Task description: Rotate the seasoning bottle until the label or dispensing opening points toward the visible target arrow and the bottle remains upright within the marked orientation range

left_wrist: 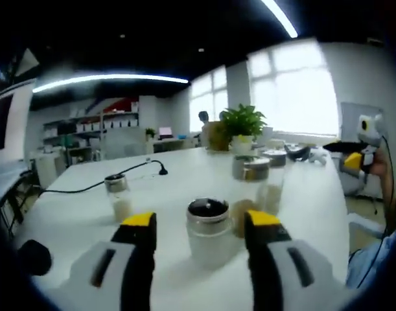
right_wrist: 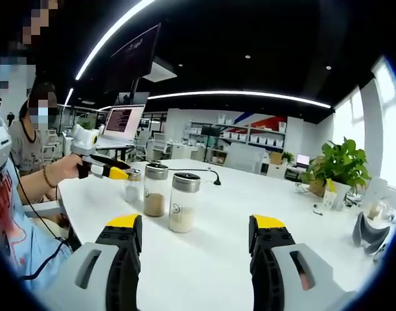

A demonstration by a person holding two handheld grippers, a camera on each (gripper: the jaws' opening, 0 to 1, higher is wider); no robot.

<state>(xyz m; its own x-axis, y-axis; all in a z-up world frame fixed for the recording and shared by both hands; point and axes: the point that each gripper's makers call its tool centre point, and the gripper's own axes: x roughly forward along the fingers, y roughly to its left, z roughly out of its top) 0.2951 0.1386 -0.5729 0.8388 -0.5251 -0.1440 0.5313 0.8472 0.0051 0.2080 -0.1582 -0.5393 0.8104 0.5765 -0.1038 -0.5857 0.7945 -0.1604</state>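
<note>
left gripper (left_wrist: 201,223) is at the approach step: jaws spread wide, yellow-tipped, with the nearest seasoning bottle (left_wrist: 208,228) standing upright between them on the white table (left_wrist: 87,207). jaws flank the bottle but look apart from its glass; nothing is gripped. the bottle has a dark cap and pale contents; no label is legible from this side, and no target arrow can be made out on the table.

3 more jars in the left gripper view: a small jar (left_wrist: 118,196) to the left, a tan-filled jar (left_wrist: 251,188) just behind the near bottle, and another jar (left_wrist: 274,175) beyond it. a black cable (left_wrist: 100,183) runs across the table; a potted plant (left_wrist: 242,126) stands at the far end.

right gripper (right_wrist: 196,236) hovers over bare table, jaws wide open, holding nothing. in its view the jars (right_wrist: 165,197) stand in a close row, well ahead, and the left gripper shows beside them, held in a person's hand (right_wrist: 63,170). a laptop (right_wrist: 123,123) sits behind.

judgement: task is barely begun; rotation not yet started. next move calls for closing the left jaws squarely on the bottle body, low enough to keep it upright, then twisting about its vertical axis. risk: knocking the tan-filled jar, which stands very near.
</note>
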